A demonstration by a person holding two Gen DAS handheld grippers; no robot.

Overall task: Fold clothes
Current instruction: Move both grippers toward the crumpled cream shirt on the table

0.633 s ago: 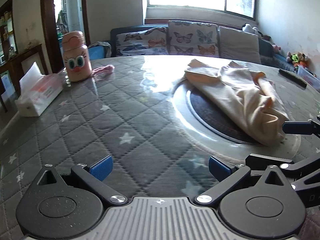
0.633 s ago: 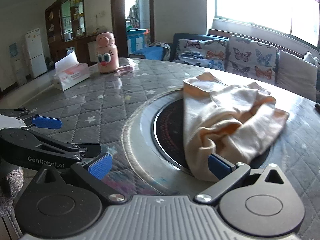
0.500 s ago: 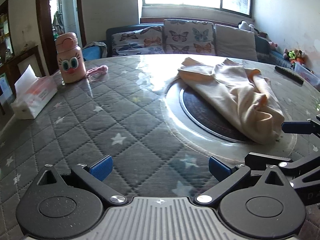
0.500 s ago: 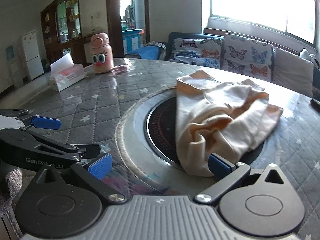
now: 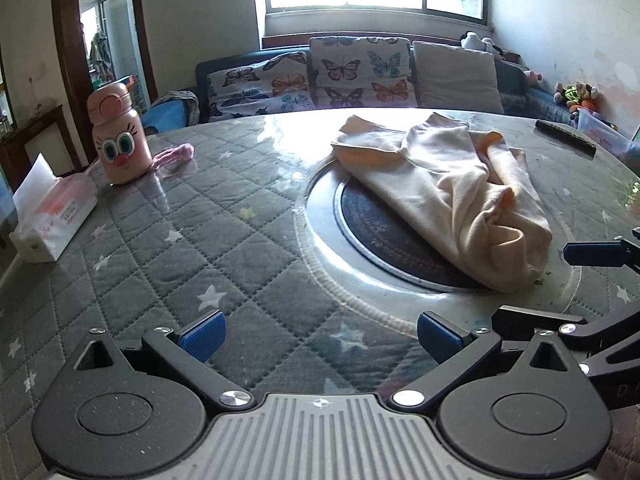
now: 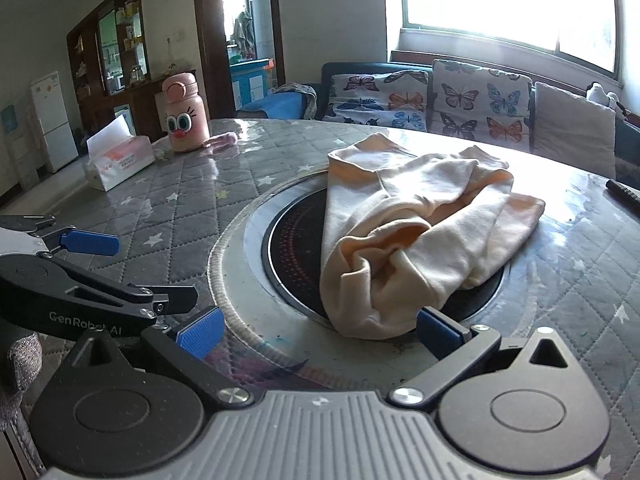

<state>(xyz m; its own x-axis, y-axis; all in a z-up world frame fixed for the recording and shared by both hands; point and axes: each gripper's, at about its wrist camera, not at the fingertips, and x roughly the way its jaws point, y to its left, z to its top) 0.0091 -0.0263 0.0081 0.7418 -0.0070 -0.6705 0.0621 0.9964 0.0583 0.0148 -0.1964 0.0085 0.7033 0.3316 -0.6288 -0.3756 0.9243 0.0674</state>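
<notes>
A crumpled cream-and-peach garment (image 5: 452,196) (image 6: 416,232) lies bunched over the dark round hob (image 5: 376,228) (image 6: 292,252) set into the middle of the round table. My left gripper (image 5: 320,336) hangs open above the grey quilted cover, to the left of the garment and short of it. My right gripper (image 6: 320,334) is open too, its blue pads just in front of the garment's near fold, not touching it. Each gripper shows at the side of the other's view.
A pink cartoon-face bottle (image 5: 118,136) (image 6: 184,114), a pink strap (image 5: 174,154) and a tissue box (image 5: 48,216) (image 6: 120,160) stand at the table's far left. A dark remote (image 5: 564,142) lies at the far right. A sofa with butterfly cushions (image 5: 352,72) is behind.
Both grippers have drawn back and tilted a little, so the garment and the bottle sit slightly farther off in both views. The jaws stay wide and the garment has not moved.
</notes>
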